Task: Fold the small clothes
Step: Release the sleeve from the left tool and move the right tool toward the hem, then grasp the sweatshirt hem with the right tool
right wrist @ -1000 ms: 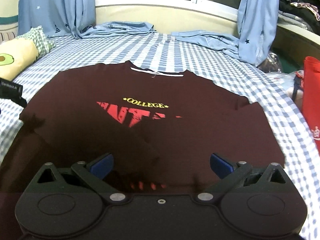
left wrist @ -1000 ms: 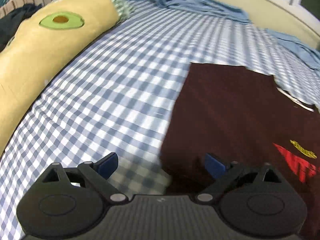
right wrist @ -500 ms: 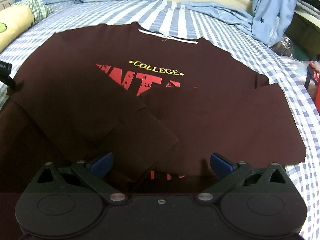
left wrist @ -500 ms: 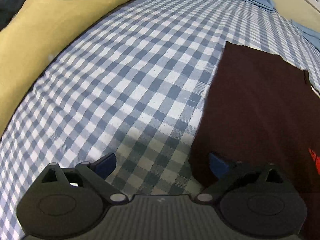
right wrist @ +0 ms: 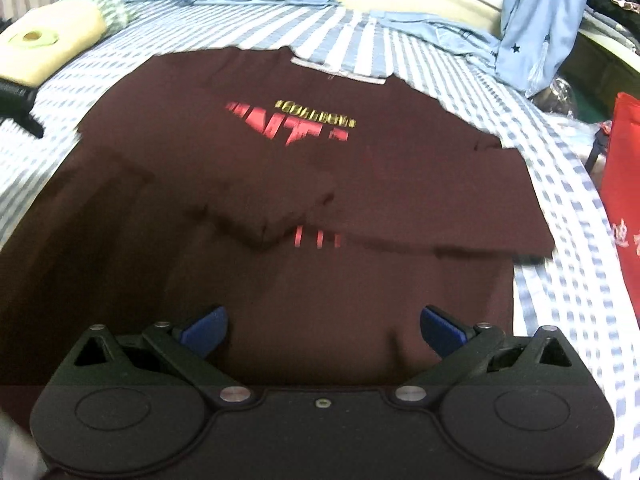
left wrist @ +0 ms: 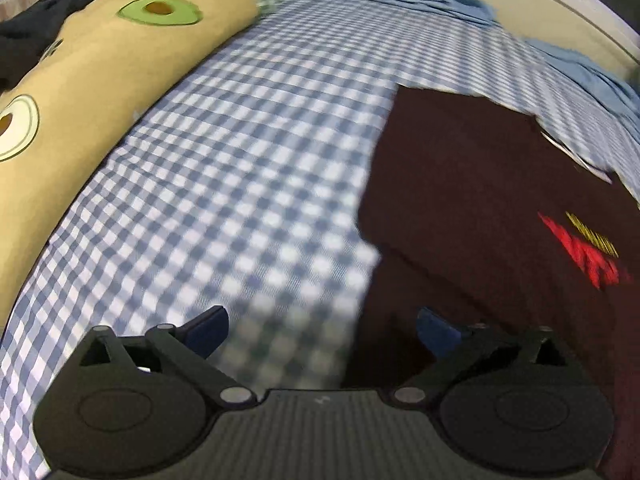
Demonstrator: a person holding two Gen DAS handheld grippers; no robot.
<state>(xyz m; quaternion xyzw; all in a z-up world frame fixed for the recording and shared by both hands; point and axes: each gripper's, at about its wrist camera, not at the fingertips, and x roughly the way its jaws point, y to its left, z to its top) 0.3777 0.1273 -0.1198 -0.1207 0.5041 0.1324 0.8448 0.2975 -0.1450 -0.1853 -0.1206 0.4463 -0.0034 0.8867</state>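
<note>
**Maroon shirt spread on the checked bed, both grippers clear of it**

Blue-and-white checked bedsheet (left wrist: pixel 248 184) fills most of the left wrist view and rims the right wrist view. On it lies the dark maroon T-shirt (right wrist: pixel 280 264), flat, collar toward the top of the frame, with red and yellow lettering (right wrist: pixel 292 122) across the chest. Both sleeves are folded inward over the body: the left-of-frame sleeve (right wrist: pixel 264 204) crosses to the middle, and the right-of-frame sleeve (right wrist: pixel 460 216) lies across the lower chest, partly covering the print.

In the right wrist view the right gripper (right wrist: pixel 322 330) sits at the bottom centre, over the shirt's lower half. Its blue fingertips (right wrist: pixel 204 332) are spread wide, with nothing pinched between them; whether they touch the cloth cannot be told.

In the left wrist view the left gripper (left wrist: pixel 322 330) sits at the bottom of the frame, straddling the shirt's side edge: one blue fingertip (left wrist: pixel 206 330) is over bare sheet, the other over maroon cloth. Its jaws have just been opening and now stand wide apart, gripping nothing.

A long yellow avocado-print pillow (left wrist: pixel 100 92) runs along the upper left of that frame, well apart from the shirt. Light blue curtains (right wrist: pixel 536 20) hang at the upper right of the right wrist view, and a red bag (right wrist: pixel 624 200) stands at its right edge.
</note>
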